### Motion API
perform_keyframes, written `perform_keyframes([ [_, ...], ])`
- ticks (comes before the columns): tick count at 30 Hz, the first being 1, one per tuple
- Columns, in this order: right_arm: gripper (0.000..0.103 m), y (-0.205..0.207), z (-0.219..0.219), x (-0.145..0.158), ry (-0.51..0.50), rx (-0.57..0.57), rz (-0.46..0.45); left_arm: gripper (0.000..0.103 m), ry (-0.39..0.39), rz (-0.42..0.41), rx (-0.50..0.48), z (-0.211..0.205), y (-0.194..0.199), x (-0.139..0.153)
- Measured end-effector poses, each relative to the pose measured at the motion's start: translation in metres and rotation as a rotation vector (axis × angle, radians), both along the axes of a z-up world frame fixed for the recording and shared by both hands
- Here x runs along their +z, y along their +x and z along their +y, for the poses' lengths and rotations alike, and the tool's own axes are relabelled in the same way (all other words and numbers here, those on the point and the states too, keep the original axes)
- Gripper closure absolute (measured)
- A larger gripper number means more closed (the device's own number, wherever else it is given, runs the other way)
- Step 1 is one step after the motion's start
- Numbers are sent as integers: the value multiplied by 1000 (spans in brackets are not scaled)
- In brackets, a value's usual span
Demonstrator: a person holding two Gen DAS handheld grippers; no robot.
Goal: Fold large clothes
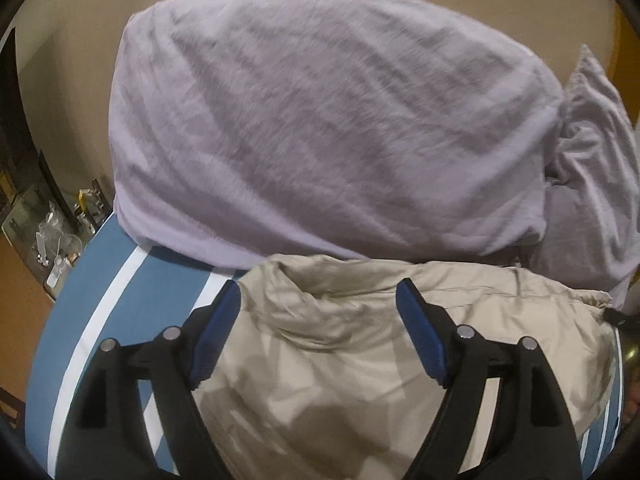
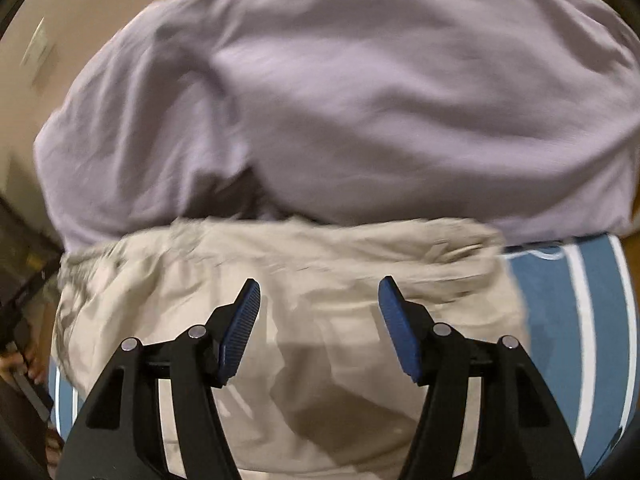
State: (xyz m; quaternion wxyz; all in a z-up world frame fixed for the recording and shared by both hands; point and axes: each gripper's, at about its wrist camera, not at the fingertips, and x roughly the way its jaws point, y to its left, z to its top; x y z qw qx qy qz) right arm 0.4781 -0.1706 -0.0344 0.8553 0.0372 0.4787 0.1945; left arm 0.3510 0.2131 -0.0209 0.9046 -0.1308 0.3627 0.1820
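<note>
A beige garment (image 1: 340,344) lies crumpled on a blue cloth with white stripes (image 1: 120,300). Behind it sits a bulky lavender bundle of fabric (image 1: 320,120). My left gripper (image 1: 319,292) is open and empty, its blue pads (image 1: 212,340) spread over the near part of the beige garment. In the right wrist view the same beige garment (image 2: 320,272) lies in front of the lavender bundle (image 2: 380,100). My right gripper (image 2: 319,290) is open and empty above the beige garment. This view is blurred.
The blue striped cloth (image 2: 572,312) shows to the right of the beige garment. A beige wall (image 1: 80,40) is behind the bundle. A shelf with small glass items (image 1: 60,232) stands at the far left. A dark object (image 2: 24,272) sits at the left edge.
</note>
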Motion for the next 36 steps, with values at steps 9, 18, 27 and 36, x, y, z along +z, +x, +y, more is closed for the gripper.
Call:
perform_keyframes([
  [9,57,3,50,-43,-106,83,82,21,-9,0,-117,-44,4,0],
  [18,97,12,47,-45,-85,87,57,21,-27,2,-199,-74,14,-8],
  [27,98,28,46,-10,-67,3,-67,21,-14,-19,-302,-106,21,-7],
  [36,98,37,56,-30,-98,-16,-33,21,-32,9,-305,-107,42,-19],
])
